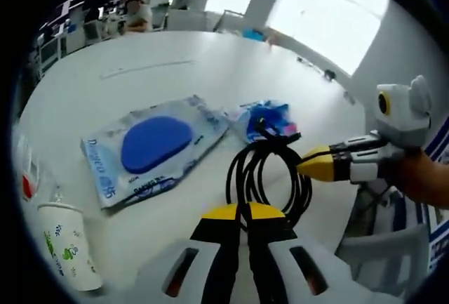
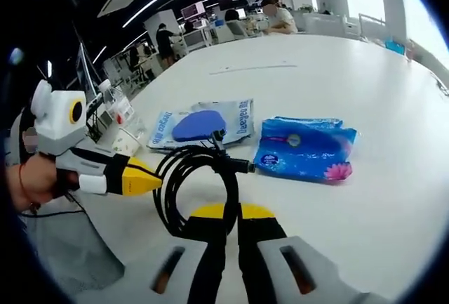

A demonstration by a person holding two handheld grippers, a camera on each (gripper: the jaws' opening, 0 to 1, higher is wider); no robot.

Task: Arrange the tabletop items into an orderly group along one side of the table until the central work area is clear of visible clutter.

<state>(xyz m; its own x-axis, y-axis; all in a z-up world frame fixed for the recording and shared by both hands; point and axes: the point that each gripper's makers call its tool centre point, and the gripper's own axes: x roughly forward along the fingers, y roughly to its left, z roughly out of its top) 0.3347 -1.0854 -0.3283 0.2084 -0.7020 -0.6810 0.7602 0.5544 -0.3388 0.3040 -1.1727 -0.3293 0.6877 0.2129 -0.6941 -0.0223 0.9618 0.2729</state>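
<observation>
A: In the left gripper view, what is hidden behind the coiled black cable (image 1: 266,174)?

B: The lower edge of the blue tissue pack (image 1: 265,121) is covered by the cable's upper loop, at about one o'clock from the view's middle. The print on the wet-wipe pack (image 1: 151,148) is too blurred to be read in full.

A: And at the edges?

B: The paper cup (image 1: 68,244) at eight o'clock is partly lost in the dark rim. In the right gripper view, the small items (image 2: 116,111) at ten o'clock cannot be told apart, and the cable's near loop is covered by the right gripper (image 2: 224,214).
</observation>
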